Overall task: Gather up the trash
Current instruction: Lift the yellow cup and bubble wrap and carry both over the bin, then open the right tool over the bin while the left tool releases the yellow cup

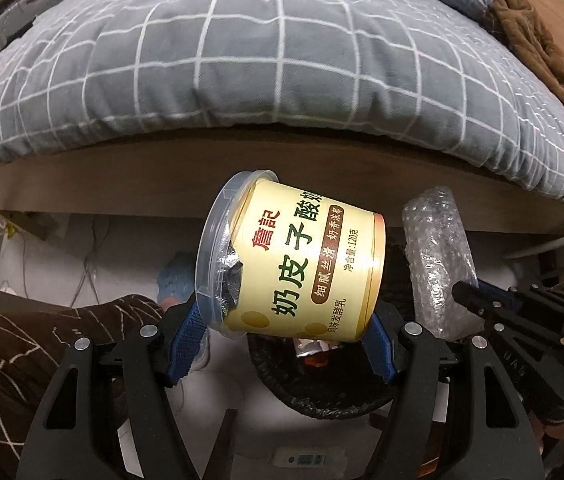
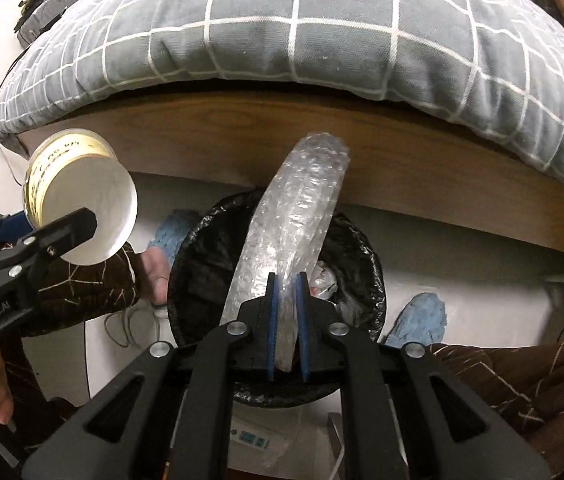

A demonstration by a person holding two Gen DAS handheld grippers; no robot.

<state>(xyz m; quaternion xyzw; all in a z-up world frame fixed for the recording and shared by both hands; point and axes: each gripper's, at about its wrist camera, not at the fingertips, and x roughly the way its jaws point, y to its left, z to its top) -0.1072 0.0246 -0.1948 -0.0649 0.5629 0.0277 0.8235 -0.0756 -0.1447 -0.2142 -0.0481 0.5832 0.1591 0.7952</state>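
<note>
Holding the cup sideways in my left gripper and bubble wrap pinched in my right gripper, both over the bin, I should centre each before letting go.

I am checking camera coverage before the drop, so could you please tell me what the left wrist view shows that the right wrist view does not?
Only the left wrist view shows the yogurt cup's printed label, its torn foil lid, and a brown garment on the bed.

Only the right wrist view shows the cup's plain white base, the open bin with trash inside, and the right gripper pinching the bubble wrap.

Both show the cup in the left gripper, the bubble wrap, the black-lined bin below, and the grey checked duvet.
</note>
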